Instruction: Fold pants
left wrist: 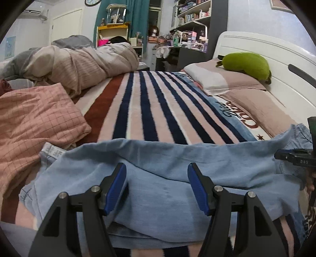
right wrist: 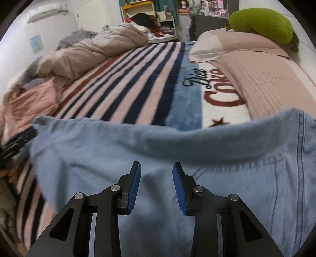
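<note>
The light blue denim pants (left wrist: 169,178) lie across the lower half of both views on the striped blanket (left wrist: 150,110), already doubled over themselves but rumpled, so I judge at least one fold remains. The left gripper (left wrist: 157,174) and right gripper (right wrist: 156,174) hang over the cloth, fingers spread apart and gripping nothing.

Left gripper (left wrist: 157,187) fingers (left wrist: 116,189) spread above light-blue pants (left wrist: 167,178) on striped blanket (left wrist: 150,106).

A bed (left wrist: 177,110) under a striped blanket (left wrist: 150,106) is filling the room, a white headboard (left wrist: 256,51) standing at its right. Far off, cluttered shelves (left wrist: 195,17) are rising beside a teal curtain (left wrist: 136,11). An air conditioner (right wrist: 45,11) is hanging on the pale left wall.
</note>
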The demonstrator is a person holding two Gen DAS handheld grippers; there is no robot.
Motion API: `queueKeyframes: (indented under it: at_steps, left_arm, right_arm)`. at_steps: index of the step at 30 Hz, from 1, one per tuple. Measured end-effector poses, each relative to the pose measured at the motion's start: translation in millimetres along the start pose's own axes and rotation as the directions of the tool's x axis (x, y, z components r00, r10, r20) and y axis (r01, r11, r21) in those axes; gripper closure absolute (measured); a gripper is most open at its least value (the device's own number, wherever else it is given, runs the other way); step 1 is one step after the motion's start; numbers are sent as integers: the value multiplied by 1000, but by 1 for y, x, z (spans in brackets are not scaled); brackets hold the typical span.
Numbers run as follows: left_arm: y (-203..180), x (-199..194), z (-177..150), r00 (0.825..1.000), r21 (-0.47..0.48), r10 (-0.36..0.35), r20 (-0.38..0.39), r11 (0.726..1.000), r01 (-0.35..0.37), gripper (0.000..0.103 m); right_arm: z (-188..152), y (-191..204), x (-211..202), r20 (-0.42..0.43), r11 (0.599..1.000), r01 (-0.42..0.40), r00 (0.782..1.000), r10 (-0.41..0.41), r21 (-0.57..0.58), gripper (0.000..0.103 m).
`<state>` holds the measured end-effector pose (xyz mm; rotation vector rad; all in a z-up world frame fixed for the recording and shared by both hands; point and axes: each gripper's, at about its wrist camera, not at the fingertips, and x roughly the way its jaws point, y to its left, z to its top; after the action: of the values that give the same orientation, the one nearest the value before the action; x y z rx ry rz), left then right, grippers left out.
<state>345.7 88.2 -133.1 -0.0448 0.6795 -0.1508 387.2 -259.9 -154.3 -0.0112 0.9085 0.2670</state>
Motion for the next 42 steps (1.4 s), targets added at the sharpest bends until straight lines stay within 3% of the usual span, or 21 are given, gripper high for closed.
queueKeyframes:
  at_steps: [9, 14, 16, 18, 22, 24, 27, 30, 32, 38, 40, 41, 42]
  left_arm:
    - [20, 14, -4, 999, -54, 38, -26, 998, -39, 42]
    - [18, 10, -4, 999, -42, 46, 0, 998, -46, 36]
    - [18, 8, -3, 999, -44, 42, 7, 998, -42, 36]
    - [18, 6, -2, 999, -48, 39, 13, 998, -38, 36]
    - [18, 2, -1, 999, -54, 35, 29, 998, -34, 36]
    - [17, 0, 0, 999, -57, 31, 38, 998, -29, 36]
    - [15, -3, 0, 999, -57, 25, 45, 998, -22, 36]
    - [11, -4, 0, 999, -51, 19, 47, 999, -17, 36]
    - [10, -4, 0, 999, -47, 19, 49, 999, -17, 36]
    - [12, -2, -1, 999, -54, 26, 46, 998, -23, 36]
    - [14, -2, -2, 999, -61, 28, 45, 998, -25, 36]
    - [15, -2, -1, 999, -65, 29, 45, 998, -26, 36]
    - [16, -3, -1, 998, -69, 31, 47, 997, -28, 36]
  right_arm:
    - [29, -36, 41, -45, 988, 144, 989, -142, 51, 77]
    - [29, -34, 33, -31, 988, 144, 989, -142, 57, 72]
    - [25, -31, 10, 12, 987, 156, 988, -157, 47, 55]
    - [18, -32, -22, 64, 983, 174, 982, -177, 51, 46]
    - [-8, -43, -91, 147, 964, 247, 954, -260, 101, 40]
    - [-28, -54, -127, 177, 942, 298, 930, -323, 151, 37]
    - [-52, -70, -163, 189, 905, 365, 894, -406, 220, 36]
    - [-72, -85, -182, 177, 874, 393, 874, -452, 287, 34]
    - [-80, -92, -182, 165, 866, 390, 876, -453, 313, 34]
    - [-79, -117, -158, 157, 885, 277, 922, -355, 376, 34]
    - [-72, -123, -149, 175, 886, 262, 921, -348, 382, 28]
    - [-69, -124, -144, 181, 886, 265, 918, -352, 380, 29]
    - [-66, -125, -140, 180, 884, 282, 913, -367, 373, 40]
